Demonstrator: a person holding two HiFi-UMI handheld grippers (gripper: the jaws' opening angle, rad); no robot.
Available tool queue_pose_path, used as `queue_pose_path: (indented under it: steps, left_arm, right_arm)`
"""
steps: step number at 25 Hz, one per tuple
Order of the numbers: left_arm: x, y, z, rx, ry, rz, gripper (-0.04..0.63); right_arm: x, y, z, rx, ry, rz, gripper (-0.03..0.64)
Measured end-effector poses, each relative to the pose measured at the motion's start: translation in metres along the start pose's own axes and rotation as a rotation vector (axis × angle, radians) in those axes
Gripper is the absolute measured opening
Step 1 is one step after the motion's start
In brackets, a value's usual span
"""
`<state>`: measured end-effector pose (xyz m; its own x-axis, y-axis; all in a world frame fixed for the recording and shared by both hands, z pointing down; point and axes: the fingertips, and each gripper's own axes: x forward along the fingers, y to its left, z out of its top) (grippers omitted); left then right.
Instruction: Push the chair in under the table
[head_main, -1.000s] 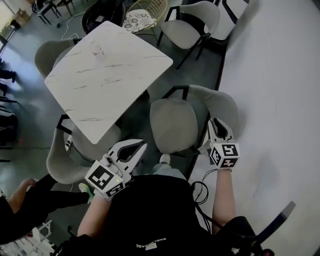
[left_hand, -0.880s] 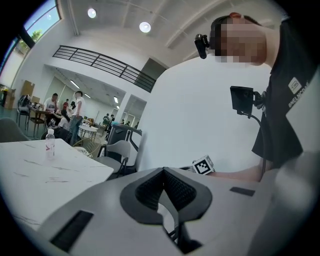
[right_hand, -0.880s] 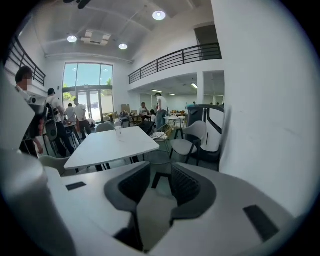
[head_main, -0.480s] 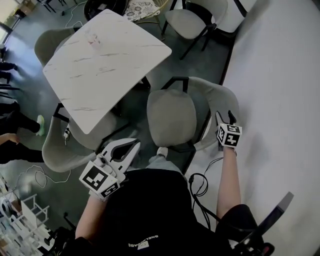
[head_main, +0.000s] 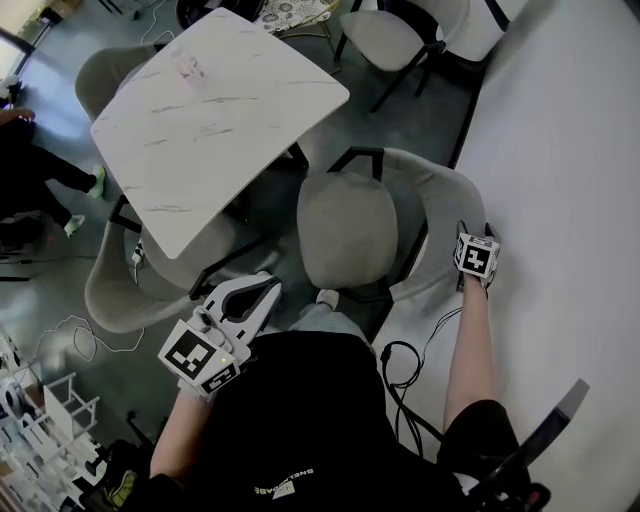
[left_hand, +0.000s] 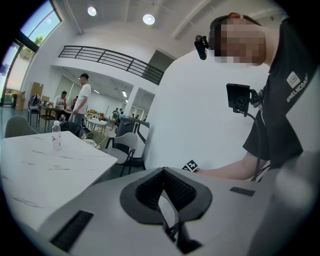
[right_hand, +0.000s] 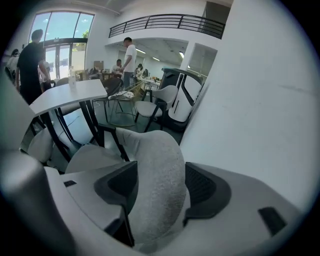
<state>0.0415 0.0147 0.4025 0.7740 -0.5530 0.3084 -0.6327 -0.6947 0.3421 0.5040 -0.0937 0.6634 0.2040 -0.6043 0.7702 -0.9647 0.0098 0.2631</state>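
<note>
Just below the head camera, the person's left gripper (head_main: 262, 290) hangs over the floor beside their knee, its jaws shut tip to tip with nothing between them, well apart from any furniture. Further out on the person's right, an outstretched arm carries the right gripper (head_main: 476, 250) down onto the grey upholstered chair (head_main: 350, 230). Its jaws have just been opening and now stand wide apart, straddling the top edge of the curved backrest (right_hand: 156, 165), which fills the gap between the two dark pads; whether the pads press on the fabric cannot be told. The chair sits pulled out, its seat clear of the tabletop and just beside the near edge of the white marble-patterned table (head_main: 215, 110), its back toward a white wall (head_main: 570, 150). Beyond, more grey chairs ring the table, and a water bottle (left_hand: 56, 135) stands on its far side.
</note>
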Motion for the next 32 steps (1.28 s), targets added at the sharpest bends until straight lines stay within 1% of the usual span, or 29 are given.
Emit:
queue_pose_path:
  steps: [4, 7, 11, 14, 16, 18, 22, 24, 27, 30, 32]
  left_arm:
    - [0.004, 0.0, 0.001, -0.002, 0.001, 0.011, 0.003]
    - [0.007, 0.002, 0.002, -0.003, 0.0, 0.022, 0.003]
    - [0.007, 0.005, 0.002, -0.006, -0.004, 0.042, 0.003]
    - [0.005, 0.01, 0.002, -0.011, -0.007, 0.066, 0.003]
    - [0.002, 0.013, 0.001, -0.012, -0.01, 0.085, 0.003]
    - [-0.001, 0.015, 0.001, -0.008, -0.016, 0.103, 0.003]
    - [-0.007, 0.019, 0.001, -0.01, -0.024, 0.128, 0.003]
    - [-0.01, 0.023, -0.001, -0.011, -0.028, 0.137, 0.003]
    - [-0.014, 0.029, 0.001, -0.01, -0.038, 0.147, 0.003]
    - [-0.015, 0.032, 0.002, -0.015, -0.045, 0.148, 0.003]
    - [-0.016, 0.035, 0.003, -0.023, -0.05, 0.147, 0.003]
  right_arm:
    - [0.019, -0.013, -0.015, -0.009, 0.085, -0.016, 0.29]
    - [0.031, -0.018, -0.023, -0.016, 0.136, -0.011, 0.29]
    - [0.05, -0.016, -0.033, -0.016, 0.189, 0.026, 0.29]
    - [0.067, -0.011, -0.04, 0.011, 0.228, 0.061, 0.29]
    - [0.076, -0.009, -0.043, 0.058, 0.235, 0.074, 0.29]
    - [0.081, -0.011, -0.044, 0.094, 0.232, 0.068, 0.29]
    - [0.084, -0.015, -0.051, 0.06, 0.254, 0.026, 0.284]
    - [0.083, -0.014, -0.053, 0.062, 0.263, 0.02, 0.265]
    - [0.079, -0.006, -0.053, 0.094, 0.277, 0.047, 0.217]
    - [0.073, -0.002, -0.055, 0.157, 0.297, 0.09, 0.182]
    - [0.07, -0.002, -0.057, 0.204, 0.311, 0.108, 0.171]
